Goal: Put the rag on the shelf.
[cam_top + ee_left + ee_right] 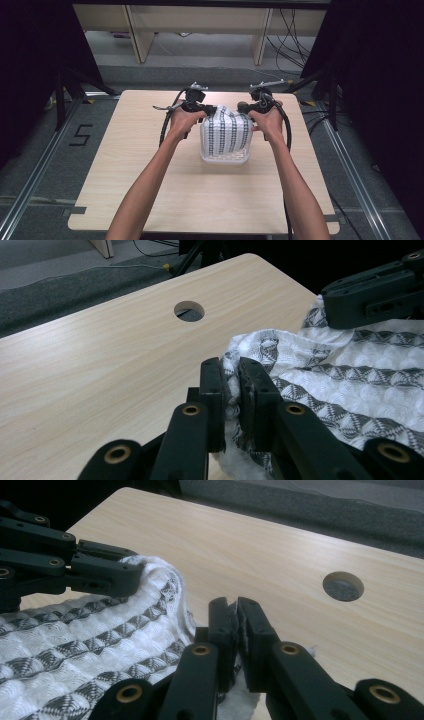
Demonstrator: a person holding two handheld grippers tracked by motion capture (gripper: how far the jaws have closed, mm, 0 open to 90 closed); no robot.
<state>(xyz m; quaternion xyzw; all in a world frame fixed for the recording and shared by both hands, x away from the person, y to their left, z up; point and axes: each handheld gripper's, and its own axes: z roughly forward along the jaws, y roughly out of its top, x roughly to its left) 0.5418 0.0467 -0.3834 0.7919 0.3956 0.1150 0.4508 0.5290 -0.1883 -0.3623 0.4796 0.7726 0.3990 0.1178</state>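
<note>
Both tongs — left (pixel 229 371), right (pixel 236 611) — pinch towel (pixel 227 131).

Lab or recording studio, not a home. Pale wood-grain bench (pixel 150 200) stands alone on grey carpet floor (pixel 30 165), with a round cable hole (pixel 189 311) in its top beyond the left gripper (pixel 231 371). Black curtains (pixel 30 60) hang on both sides of the grippers. Metal floor rails (pixel 35 175) run along each side; a black tape "5" (pixel 81 135) marks the floor. Loose cables (pixel 292 40) trail under light-coloured desks (pixel 200 20) at the far wall.
</note>
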